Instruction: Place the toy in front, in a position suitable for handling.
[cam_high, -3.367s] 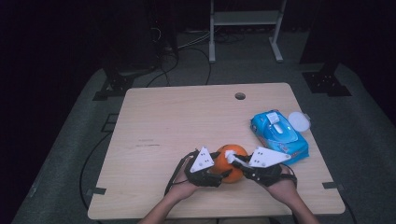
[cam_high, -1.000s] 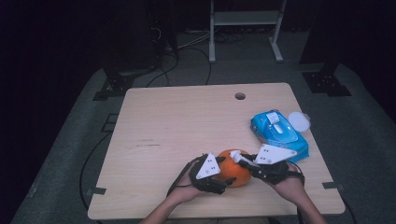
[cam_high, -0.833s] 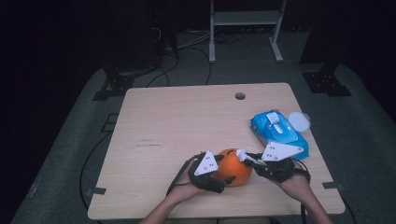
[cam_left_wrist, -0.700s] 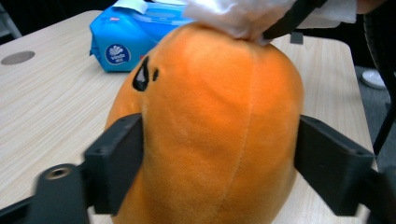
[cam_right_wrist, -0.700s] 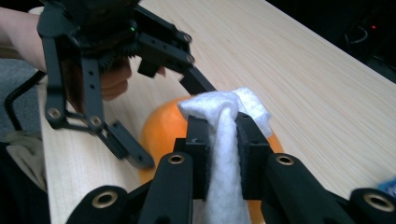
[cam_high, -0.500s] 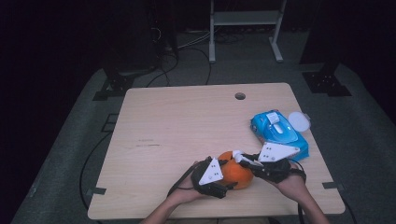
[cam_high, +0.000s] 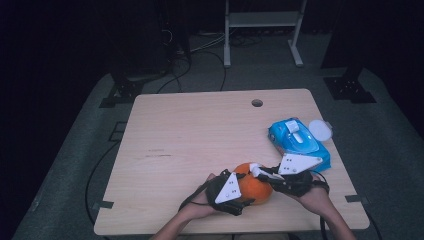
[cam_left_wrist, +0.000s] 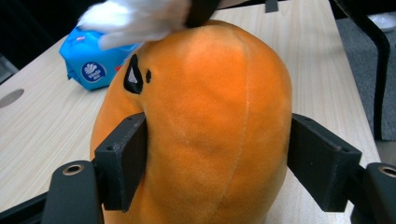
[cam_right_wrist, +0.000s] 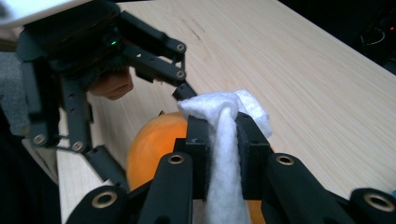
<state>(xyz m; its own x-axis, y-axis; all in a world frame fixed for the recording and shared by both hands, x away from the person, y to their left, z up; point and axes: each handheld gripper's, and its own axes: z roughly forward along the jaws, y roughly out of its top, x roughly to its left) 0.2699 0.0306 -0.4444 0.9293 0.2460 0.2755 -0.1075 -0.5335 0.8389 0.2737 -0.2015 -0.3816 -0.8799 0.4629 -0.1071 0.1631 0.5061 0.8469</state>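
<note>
Since the earlier frame the orange plush toy (cam_high: 254, 186) has shifted slightly rightward on the counter (cam_high: 200, 135). Soft and light, it squashes; grip its flanks. Left gripper (cam_left_wrist: 219, 168) jaws, just easing wider, clasp those flanks; beyond, right gripper (cam_right_wrist: 219, 154) jaws pinch a white wipe (cam_right_wrist: 224, 140) touching its top.

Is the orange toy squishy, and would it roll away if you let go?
Probably squishy: the orange toy looks plush, with a fuzzy surface and a seam. It likely weighs little. Being rounded, it might roll, though the left gripper clamps it.
</note>
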